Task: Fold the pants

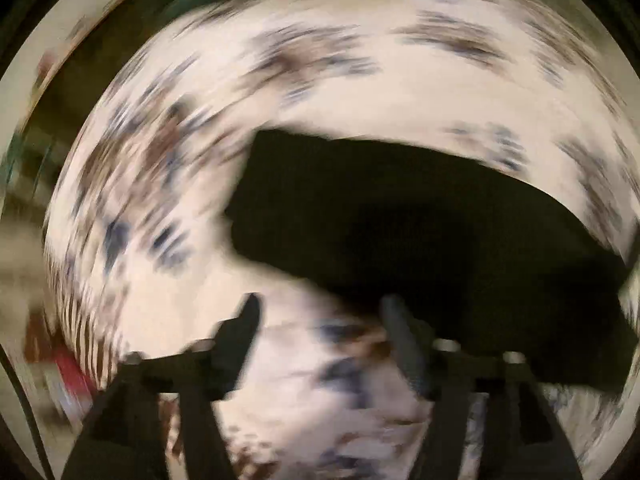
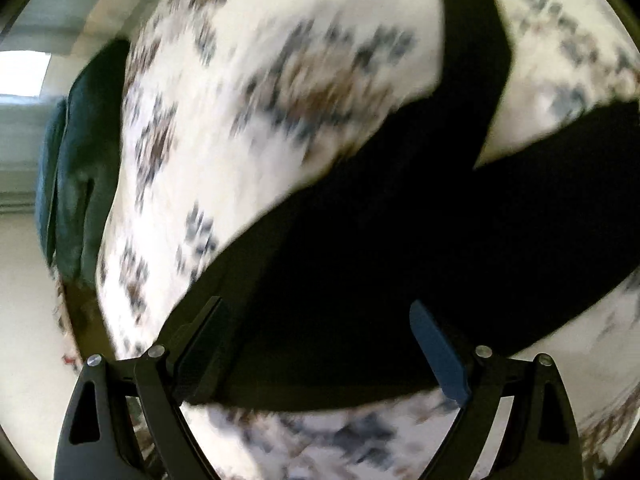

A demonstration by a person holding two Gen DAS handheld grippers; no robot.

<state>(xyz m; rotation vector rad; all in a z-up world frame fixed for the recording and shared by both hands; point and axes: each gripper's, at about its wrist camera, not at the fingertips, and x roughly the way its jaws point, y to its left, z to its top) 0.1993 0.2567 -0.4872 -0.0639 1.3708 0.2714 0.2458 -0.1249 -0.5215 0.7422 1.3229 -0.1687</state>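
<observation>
The largest surface in both views is a white bedcover (image 2: 280,40) printed with blue-grey and brown flower clusters; it fills most of each frame and lies under everything else. Both views are smeared by motion, the left wrist view heavily, so fine detail of the print cannot be read.

The black pants (image 2: 360,260) lie spread flat on this cover. In the right wrist view the garment runs as a broad dark band from lower left to the right edge, and one narrower leg branches off toward the top of the frame, leaving a wedge of bedcover between the two parts. In the left wrist view the pants (image 1: 420,232) appear as one dark slab across the centre and right.

A dark teal cloth (image 2: 76,168) sits bunched at the left margin of the cover in the right wrist view; whether it is a pillow or a blanket cannot be told.

The right gripper (image 2: 320,344) points down over the pants with its jaws spread wide. Nothing sits between the pads; the fabric lies beneath them.

The left gripper (image 1: 320,320) also stands with jaws parted and nothing clamped. It hangs over the bedcover just beside the near edge of the pants.
</observation>
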